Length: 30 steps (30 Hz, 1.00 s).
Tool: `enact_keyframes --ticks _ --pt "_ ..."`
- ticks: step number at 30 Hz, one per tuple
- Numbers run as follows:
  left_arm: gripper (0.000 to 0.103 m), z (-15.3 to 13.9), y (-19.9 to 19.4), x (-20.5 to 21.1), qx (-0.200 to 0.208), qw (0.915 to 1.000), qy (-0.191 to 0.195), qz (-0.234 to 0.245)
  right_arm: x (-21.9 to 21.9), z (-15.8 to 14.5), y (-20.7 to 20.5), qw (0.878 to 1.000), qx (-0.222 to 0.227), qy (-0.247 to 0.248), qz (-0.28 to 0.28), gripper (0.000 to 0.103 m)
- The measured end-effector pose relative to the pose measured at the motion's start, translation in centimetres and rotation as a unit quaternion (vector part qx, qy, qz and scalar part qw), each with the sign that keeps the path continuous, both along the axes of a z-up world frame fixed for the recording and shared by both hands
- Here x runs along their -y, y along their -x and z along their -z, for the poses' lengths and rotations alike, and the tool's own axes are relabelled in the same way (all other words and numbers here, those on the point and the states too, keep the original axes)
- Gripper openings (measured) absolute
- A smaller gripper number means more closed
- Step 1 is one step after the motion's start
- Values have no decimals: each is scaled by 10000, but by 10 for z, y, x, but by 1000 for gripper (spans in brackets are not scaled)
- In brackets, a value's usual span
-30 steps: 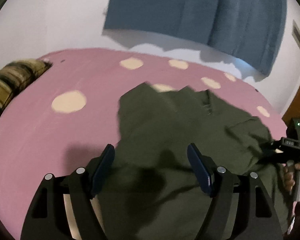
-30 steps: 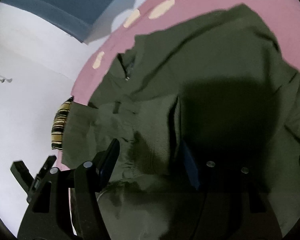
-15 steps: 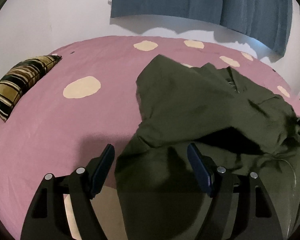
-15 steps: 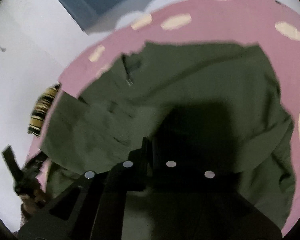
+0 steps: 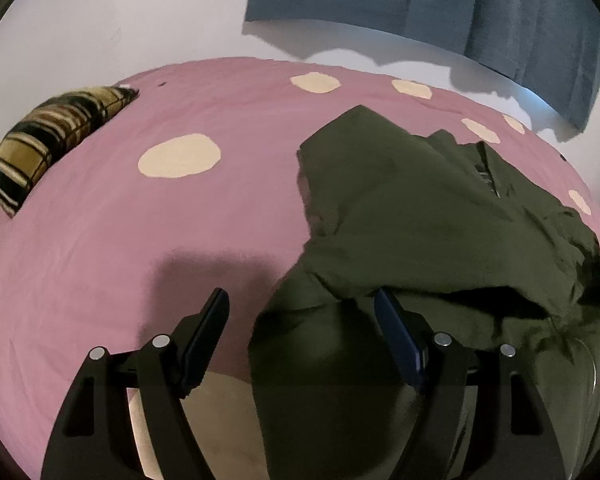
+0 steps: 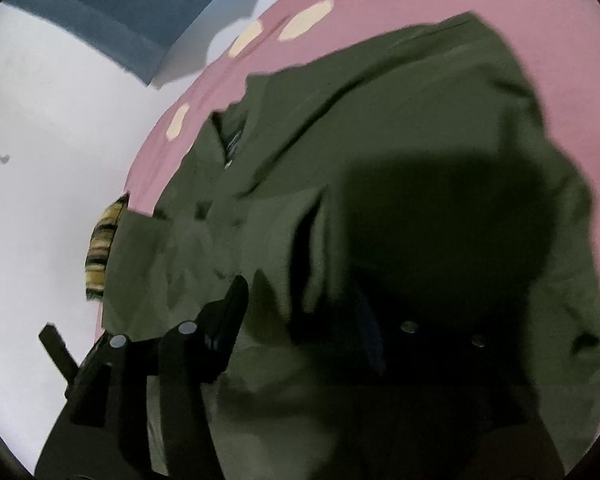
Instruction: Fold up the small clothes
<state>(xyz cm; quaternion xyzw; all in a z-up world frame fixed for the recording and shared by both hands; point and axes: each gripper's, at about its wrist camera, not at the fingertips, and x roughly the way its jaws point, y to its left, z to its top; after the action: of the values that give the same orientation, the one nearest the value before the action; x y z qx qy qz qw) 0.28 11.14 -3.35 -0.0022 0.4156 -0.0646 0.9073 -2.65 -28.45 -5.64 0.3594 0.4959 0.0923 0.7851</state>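
Left wrist view: left tool (image 5: 302,330) gapes wide, holding nothing, straddling the jacket (image 5: 420,216) hem at the bed (image 5: 140,240) near edge. Right wrist view: right tool (image 6: 300,312) likewise spread, empty (far finger shadowed), poised over jacket (image 6: 380,140), probably choosing a fold grip.
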Motion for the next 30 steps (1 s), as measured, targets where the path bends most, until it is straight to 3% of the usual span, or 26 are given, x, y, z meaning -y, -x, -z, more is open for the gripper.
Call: enact_keyframes --ticks 1,4,10,13,17,20,26,28,30 --pt "74 2 -2 -2 -45 10000 40 -44 -8 -1 -3 9999 5 78 -117 40" --pt "74 6 -7 -8 -180 9995 126 -210 -29 -9 -11 9969 62 636 -463 15" --pt "74 15 -13 -25 -431 9966 522 -465 -31 -68 -1 9825 1034 1525 -290 11" --pt "74 18 -13 -28 -442 9961 471 -597 -19 -67 -2 9726 940 2125 -114 11" --pt "74 20 -13 -30 -480 9957 534 -592 8 -14 -10 9855 181 1687 -50 12" --pt "74 21 -13 -27 -466 9966 393 -555 17 1 -12 9906 141 1360 47 14" --pt "74 19 -11 -27 -460 9975 366 -401 36 -8 -1 9965 178 784 248 23" --pt "74 13 -5 -32 -421 9975 517 -239 44 -19 10 9975 336 507 361 41" --pt "74 4 7 -37 -310 9973 664 1 57 -30 30 9969 470 413 481 47"
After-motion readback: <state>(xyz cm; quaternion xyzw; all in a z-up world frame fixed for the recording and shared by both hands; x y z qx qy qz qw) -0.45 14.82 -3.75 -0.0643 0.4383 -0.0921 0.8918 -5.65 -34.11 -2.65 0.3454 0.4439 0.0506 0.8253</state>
